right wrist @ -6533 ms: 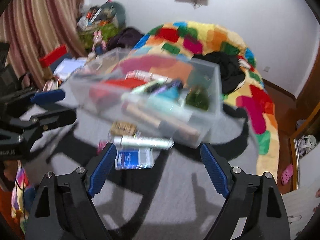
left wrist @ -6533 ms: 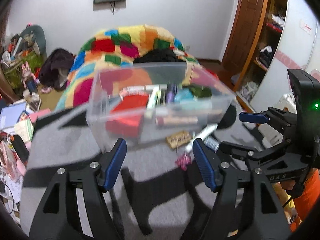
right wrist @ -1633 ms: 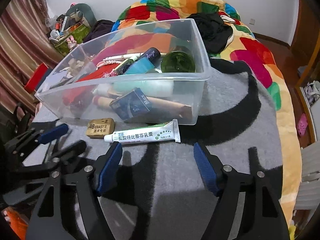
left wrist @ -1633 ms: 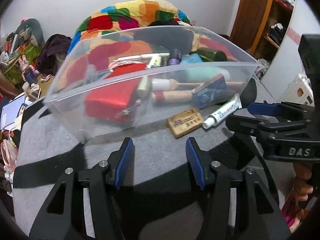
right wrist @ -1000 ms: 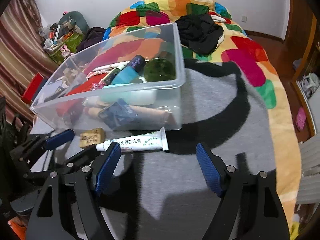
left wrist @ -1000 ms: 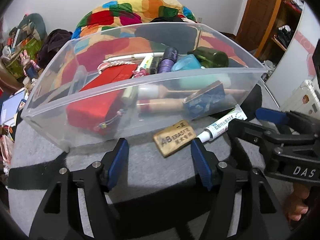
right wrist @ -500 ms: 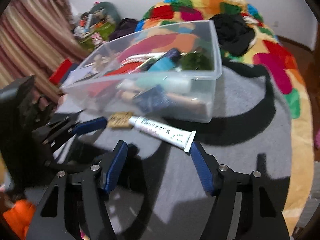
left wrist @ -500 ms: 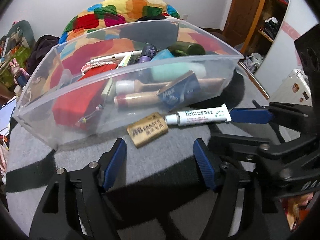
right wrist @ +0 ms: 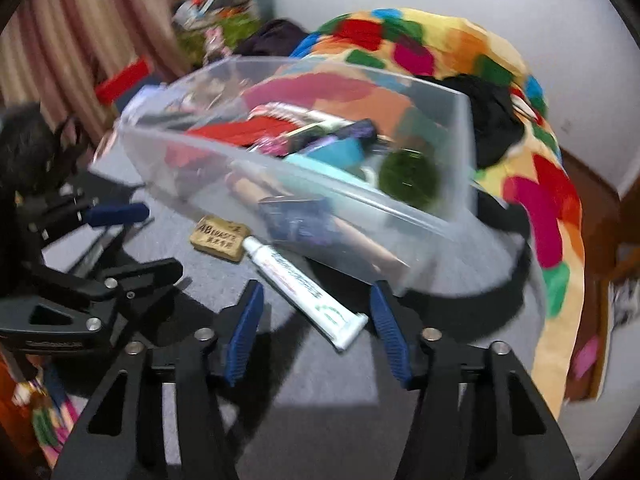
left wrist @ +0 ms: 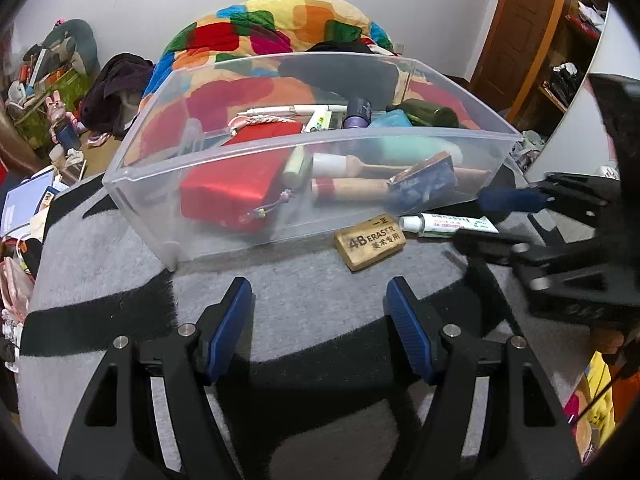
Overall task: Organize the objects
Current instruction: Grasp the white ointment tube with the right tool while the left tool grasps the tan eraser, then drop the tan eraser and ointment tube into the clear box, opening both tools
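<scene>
A clear plastic bin [left wrist: 168, 216] sits on a grey and black mat [left wrist: 304, 292] and holds a red pouch [left wrist: 228, 188], tubes, a bottle and a blue box. A tan 4B eraser [left wrist: 370, 242] and a white tube [left wrist: 444, 224] lie on the mat just in front of the bin. My left gripper [left wrist: 320, 320] is open and empty, short of the eraser. My right gripper [right wrist: 316, 324] is open, its jaws either side of the tail of the white tube [right wrist: 304, 284]. The eraser [right wrist: 220, 238] lies beyond it, to the left.
A bed with a patchwork quilt [left wrist: 280, 20] lies behind the bin, with black clothes [right wrist: 492, 120] on it. Clutter and a striped curtain [right wrist: 60, 52] stand at the left. A wooden door and shelves [left wrist: 536, 28] are at the right.
My right gripper has moved in toward the white tube, which now lies between its jaws. My left gripper has shifted left, so the eraser sits further right in its view.
</scene>
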### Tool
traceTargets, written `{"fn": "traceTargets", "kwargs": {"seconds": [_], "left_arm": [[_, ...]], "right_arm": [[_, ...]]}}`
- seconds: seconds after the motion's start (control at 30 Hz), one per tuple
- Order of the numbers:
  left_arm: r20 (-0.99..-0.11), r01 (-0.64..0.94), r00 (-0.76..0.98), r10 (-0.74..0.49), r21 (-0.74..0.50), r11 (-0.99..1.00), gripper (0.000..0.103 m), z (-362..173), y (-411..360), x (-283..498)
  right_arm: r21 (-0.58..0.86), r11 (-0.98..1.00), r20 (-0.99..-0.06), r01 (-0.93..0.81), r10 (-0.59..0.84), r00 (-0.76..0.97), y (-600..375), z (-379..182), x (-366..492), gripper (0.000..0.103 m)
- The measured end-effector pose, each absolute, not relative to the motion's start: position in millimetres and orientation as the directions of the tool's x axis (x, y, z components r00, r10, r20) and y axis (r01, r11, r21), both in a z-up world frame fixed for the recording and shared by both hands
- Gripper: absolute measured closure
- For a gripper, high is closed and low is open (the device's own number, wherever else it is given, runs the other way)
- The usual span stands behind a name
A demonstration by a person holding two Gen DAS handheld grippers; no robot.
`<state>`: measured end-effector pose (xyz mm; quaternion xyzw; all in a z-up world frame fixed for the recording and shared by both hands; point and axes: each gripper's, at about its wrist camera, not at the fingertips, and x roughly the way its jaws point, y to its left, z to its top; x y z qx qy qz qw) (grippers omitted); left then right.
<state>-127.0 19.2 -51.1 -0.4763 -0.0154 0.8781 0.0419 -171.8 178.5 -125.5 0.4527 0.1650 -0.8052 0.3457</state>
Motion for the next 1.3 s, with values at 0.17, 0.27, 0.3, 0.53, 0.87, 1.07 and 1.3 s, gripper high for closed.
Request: {"fn": "traceTargets", "kwargs": {"seconds": [0.17, 0.27, 0.3, 0.53, 0.87, 1.07, 1.3], "left_arm": [[-0.835, -0.069, -0.543, 0.087, -0.059, -0.996, 0.033, -50.1, 25.0, -132.5], [-0.84, -0.083, -0.536, 0.088, -0.051, -0.995, 0.033, -51.2, 33.8, -139.8], [-0.841, -0.087, -0.534, 0.087, -0.048, -0.995, 0.033, -52.0, 37.7, -142.3], [-0.858, -0.073, -0.512, 0.047, -0.011, -0.997, 0.027, -64.1, 59.2, -166.2], [-0.844, -0.059, -0.533, 0.064, -0.039, -0.997, 0.058, -62.7, 49.5, -157.2], [-0.834, -0.09, -0.545, 0.085, -0.043, -0.995, 0.062, -59.5, 49.6, -141.9], [-0.8, -0.106, -0.582, 0.144, -0.101, -0.989, 0.062, -46.0, 43.5, -119.0]], "right_arm": [[0.02, -0.676, -0.856, 0.737, -0.393, -0.337, 166.9, -133.8, -168.1, 0.078], [0.048, -0.669, -0.852, 0.741, -0.415, -0.319, 177.4, -133.2, -159.4, 0.085], [0.05, -0.669, -0.852, 0.742, -0.417, -0.318, 180.3, -133.5, -156.1, 0.086], [0.097, -0.678, -0.846, 0.729, -0.442, -0.299, 202.9, -133.9, -137.1, 0.089], [0.113, -0.677, -0.848, 0.727, -0.447, -0.284, 194.4, -133.5, -140.8, 0.086], [0.111, -0.695, -0.834, 0.71, -0.453, -0.314, 193.4, -134.9, -138.7, 0.088], [0.144, -0.719, -0.81, 0.68, -0.48, -0.336, 199.7, -128.7, -133.6, 0.088]]}}
